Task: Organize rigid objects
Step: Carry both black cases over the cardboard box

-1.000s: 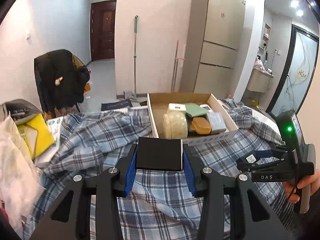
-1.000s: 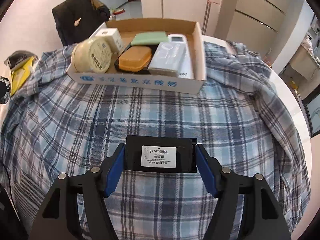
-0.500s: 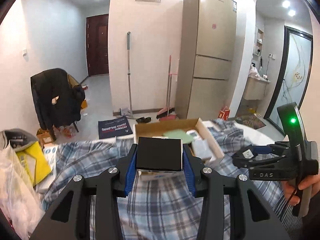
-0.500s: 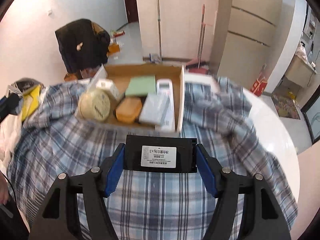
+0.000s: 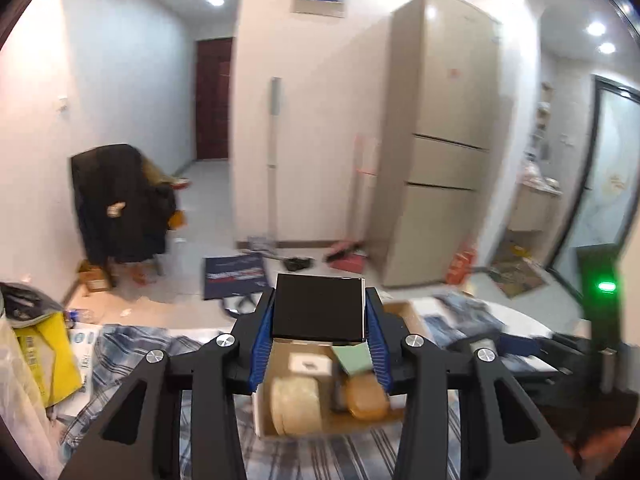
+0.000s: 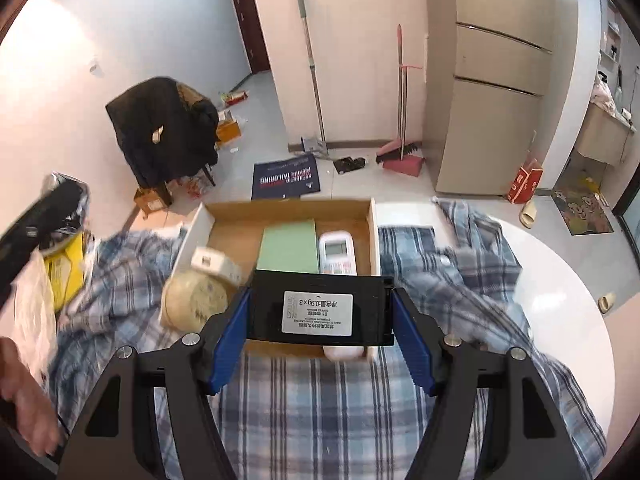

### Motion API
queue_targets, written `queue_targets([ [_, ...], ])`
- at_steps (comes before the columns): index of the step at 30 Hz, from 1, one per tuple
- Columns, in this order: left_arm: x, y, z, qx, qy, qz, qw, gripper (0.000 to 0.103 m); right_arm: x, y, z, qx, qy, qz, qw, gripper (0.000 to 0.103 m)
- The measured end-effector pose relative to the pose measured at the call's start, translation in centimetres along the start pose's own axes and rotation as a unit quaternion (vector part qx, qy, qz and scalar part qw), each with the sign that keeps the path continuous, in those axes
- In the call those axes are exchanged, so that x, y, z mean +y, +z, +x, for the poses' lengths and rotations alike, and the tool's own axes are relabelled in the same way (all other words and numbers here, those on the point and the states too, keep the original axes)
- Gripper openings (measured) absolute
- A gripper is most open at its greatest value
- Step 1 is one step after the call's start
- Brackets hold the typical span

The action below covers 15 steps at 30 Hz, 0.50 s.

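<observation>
My left gripper (image 5: 319,314) is shut on a plain black square box (image 5: 320,306), held in the air above the near end of an open cardboard box (image 5: 262,408). My right gripper (image 6: 320,312) is shut on a wider black box with a white label (image 6: 318,314), raised over the same cardboard box (image 6: 292,210). Inside lie a green flat case (image 6: 288,250), a white remote (image 6: 337,254), a round cream tin (image 6: 196,300), a small white cube (image 6: 212,264) and an orange case (image 5: 366,398). The right gripper's body (image 5: 536,350) shows blurred at the left view's right edge.
The cardboard box rests on a blue plaid cloth (image 6: 320,412) over a round white table (image 6: 560,264). A yellow bag (image 5: 44,356) and plastic clutter lie at the left. A dark chair (image 6: 164,132), fridge (image 6: 492,80), mop and broom stand beyond. A person's hand (image 6: 24,396) shows lower left.
Both grippers have risen and travelled toward the cardboard box, each keeping its black box. The cardboard box now lies right under both sets of fingers, and more of the room shows.
</observation>
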<state>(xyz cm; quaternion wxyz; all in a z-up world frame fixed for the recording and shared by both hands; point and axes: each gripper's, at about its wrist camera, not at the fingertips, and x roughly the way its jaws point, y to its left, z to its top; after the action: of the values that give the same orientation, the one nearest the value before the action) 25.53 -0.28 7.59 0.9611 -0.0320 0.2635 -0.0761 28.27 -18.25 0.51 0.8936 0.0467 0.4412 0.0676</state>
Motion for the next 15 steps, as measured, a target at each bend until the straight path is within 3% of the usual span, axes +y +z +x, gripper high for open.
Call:
queue_targets([
  [4,1.1,-0.7,3.3,0.02,-0.028,-0.045,0.9984,0.044,0.2,1.3,2.1,0.002,0.004,0.029,1.0,0.067],
  [15,0.0,-3.2,7.0,0.06,-0.02,-0.001,0.998,0.044,1.0,-0.6,10.1,0.055,0.001,0.001,0.999,0.067],
])
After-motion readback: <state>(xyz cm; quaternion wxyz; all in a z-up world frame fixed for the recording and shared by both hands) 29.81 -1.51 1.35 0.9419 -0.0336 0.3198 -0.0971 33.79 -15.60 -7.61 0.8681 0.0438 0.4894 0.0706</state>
